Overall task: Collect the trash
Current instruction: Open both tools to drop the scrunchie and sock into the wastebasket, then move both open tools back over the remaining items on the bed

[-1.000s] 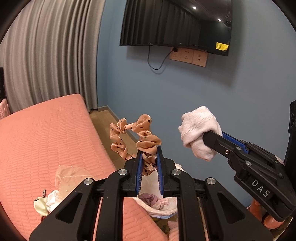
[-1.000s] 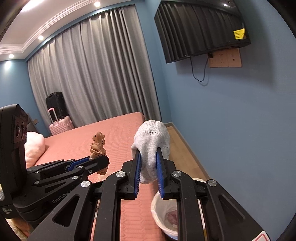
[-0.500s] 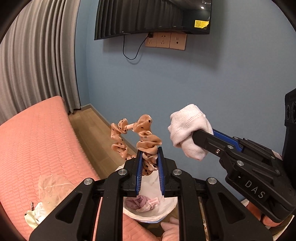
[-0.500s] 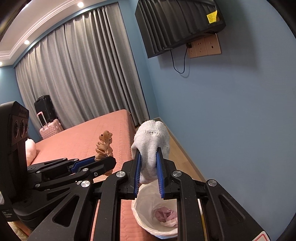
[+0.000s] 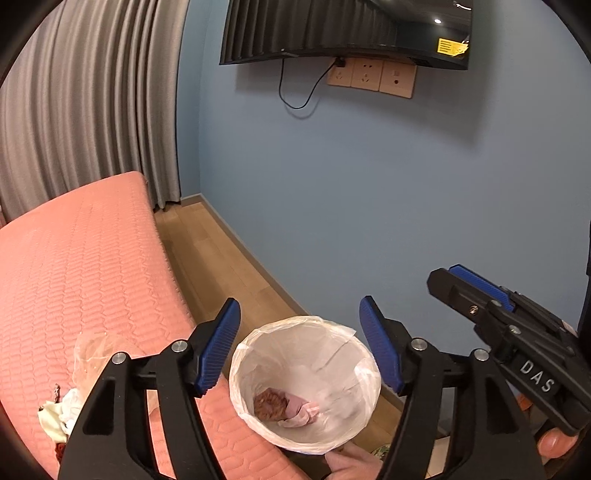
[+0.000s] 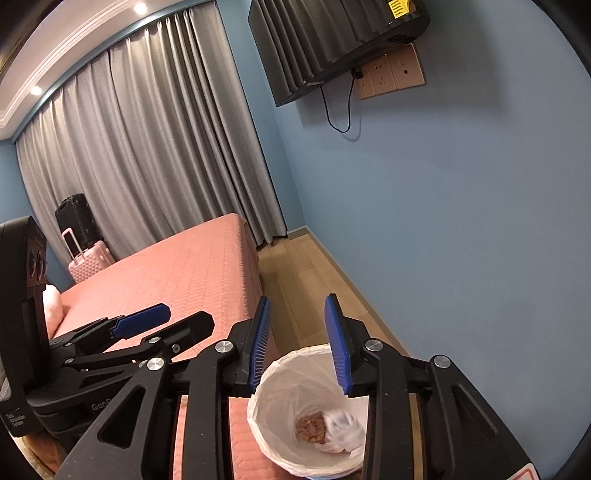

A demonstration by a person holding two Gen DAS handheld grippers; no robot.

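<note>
A white-lined trash bin (image 5: 258,339) stands on the floor beside the pink bed, also in the right wrist view (image 6: 280,369). My left gripper (image 5: 300,345) is open and empty above the bin. My right gripper (image 6: 300,345) is open and empty above it too; it also shows in the left wrist view (image 5: 469,288). The orange dotted scrunchie (image 5: 269,403) lies at the bin's bottom beside pink tissue (image 5: 301,408). In the right wrist view the scrunchie (image 6: 311,428) lies next to the blurred white sock (image 6: 343,430) inside the bin.
The pink bed (image 5: 81,266) lies to the left, with crumpled clear plastic (image 5: 98,350) and small scraps (image 5: 59,413) near its edge. A blue wall with a TV (image 5: 343,29) is ahead. Suitcases (image 6: 85,247) stand by the curtain. A hand (image 5: 347,463) steadies the bin.
Both grippers opened above the bin. The scrunchie dropped from the left one and the white sock from the right one; both now lie inside the bin.
</note>
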